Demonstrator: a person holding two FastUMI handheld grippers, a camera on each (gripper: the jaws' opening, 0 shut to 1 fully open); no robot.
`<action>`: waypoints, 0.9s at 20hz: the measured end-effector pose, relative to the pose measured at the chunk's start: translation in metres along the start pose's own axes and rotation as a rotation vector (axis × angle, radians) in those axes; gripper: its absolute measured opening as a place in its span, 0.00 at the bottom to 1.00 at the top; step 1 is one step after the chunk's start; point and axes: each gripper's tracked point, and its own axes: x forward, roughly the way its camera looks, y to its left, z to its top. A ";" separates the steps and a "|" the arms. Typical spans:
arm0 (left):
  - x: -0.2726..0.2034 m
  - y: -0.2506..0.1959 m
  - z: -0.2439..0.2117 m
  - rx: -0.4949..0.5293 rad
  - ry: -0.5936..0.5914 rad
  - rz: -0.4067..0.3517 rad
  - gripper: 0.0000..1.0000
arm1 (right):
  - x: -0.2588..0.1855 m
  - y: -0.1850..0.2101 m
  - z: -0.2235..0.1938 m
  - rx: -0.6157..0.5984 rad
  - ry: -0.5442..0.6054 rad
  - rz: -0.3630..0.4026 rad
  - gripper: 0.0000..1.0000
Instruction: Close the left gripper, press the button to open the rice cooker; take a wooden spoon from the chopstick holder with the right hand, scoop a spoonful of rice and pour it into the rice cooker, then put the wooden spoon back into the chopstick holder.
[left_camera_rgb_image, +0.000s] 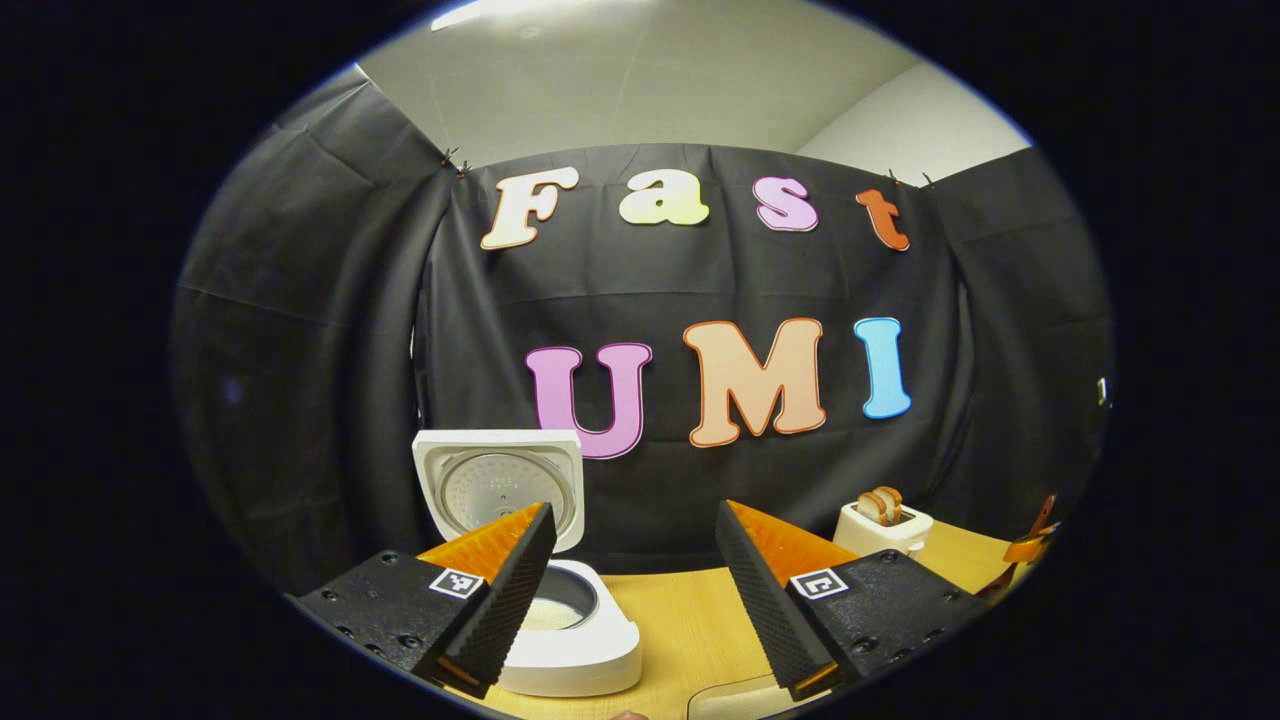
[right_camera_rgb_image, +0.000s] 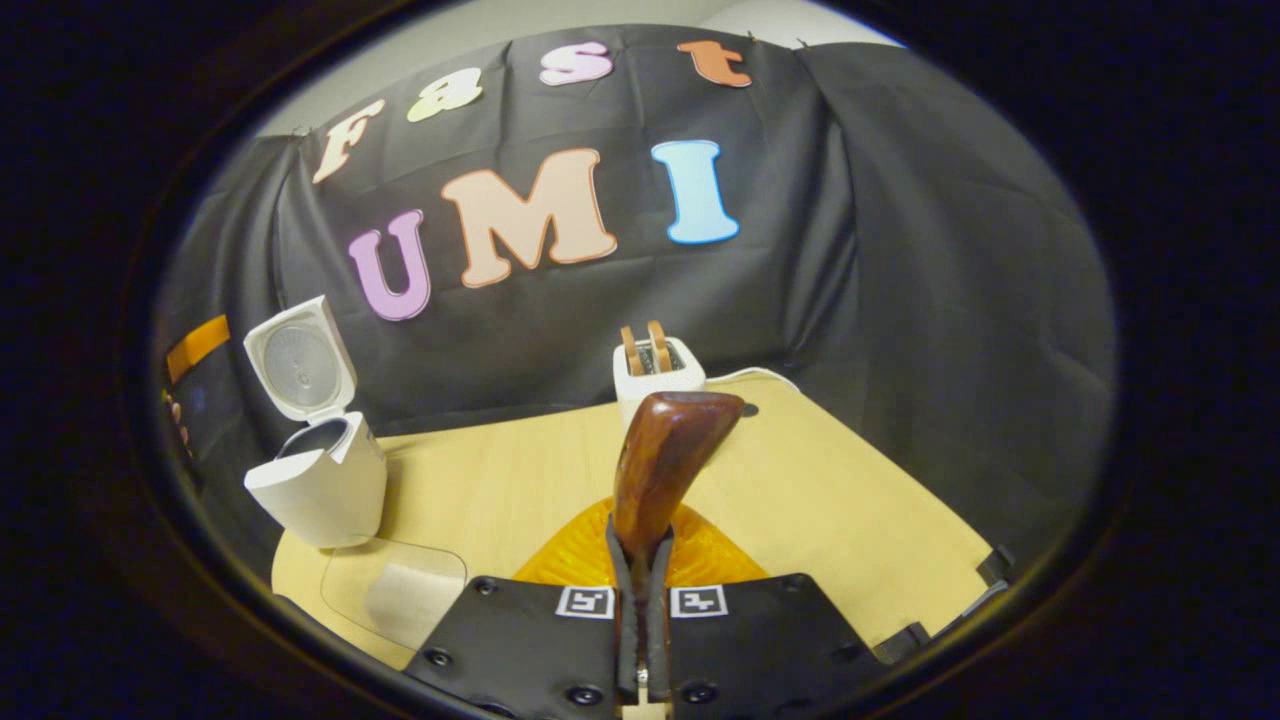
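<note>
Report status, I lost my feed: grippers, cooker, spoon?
Left gripper open. Right gripper shut on wooden spoon. Rice cooker lid up. Nothing in the way.

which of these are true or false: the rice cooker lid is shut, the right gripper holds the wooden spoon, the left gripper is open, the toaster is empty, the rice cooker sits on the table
1. The rice cooker lid is shut. False: the lid stands up, open.
2. The right gripper holds the wooden spoon. True.
3. The left gripper is open. True: its fingers stand apart with nothing between them.
4. The toaster is empty. False: two slices stick out of its slots.
5. The rice cooker sits on the table. True.
</note>
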 end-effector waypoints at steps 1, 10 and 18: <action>-0.001 0.001 0.000 0.003 0.000 0.001 0.95 | 0.002 -0.002 -0.007 -0.002 0.004 -0.007 0.08; -0.008 0.008 0.002 0.009 0.004 0.018 0.95 | 0.013 -0.021 -0.055 0.054 0.064 -0.064 0.05; -0.012 0.007 0.008 0.014 -0.011 0.015 0.95 | 0.012 -0.025 -0.081 0.101 0.085 -0.097 0.15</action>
